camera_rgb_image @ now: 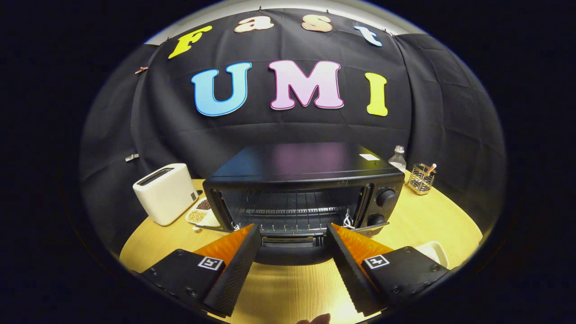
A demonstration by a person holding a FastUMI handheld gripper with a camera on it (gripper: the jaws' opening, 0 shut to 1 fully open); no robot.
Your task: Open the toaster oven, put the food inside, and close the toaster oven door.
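While the gripper [292,231] hangs with its fingers spread wide and pinching nothing, the toaster oven [303,189] sits at the centre of the frame just beyond their tips, its door [290,252] dropped open between them and the wire rack [288,211] showing inside. Left of it on the wooden table [427,216] stand a white toaster [165,192] and a divided snack dish [201,213]; a bottle [398,158] and a wire holder [421,178] stand at the right.

Round light-wood table [418,216] carrying black toaster oven [306,189] at centre, door lying open. White 2-slot toaster [165,192] sitting left, white divided snack dish [201,214] between them. Clear plastic bottle [398,157] and wire holder [421,178] standing right, behind.
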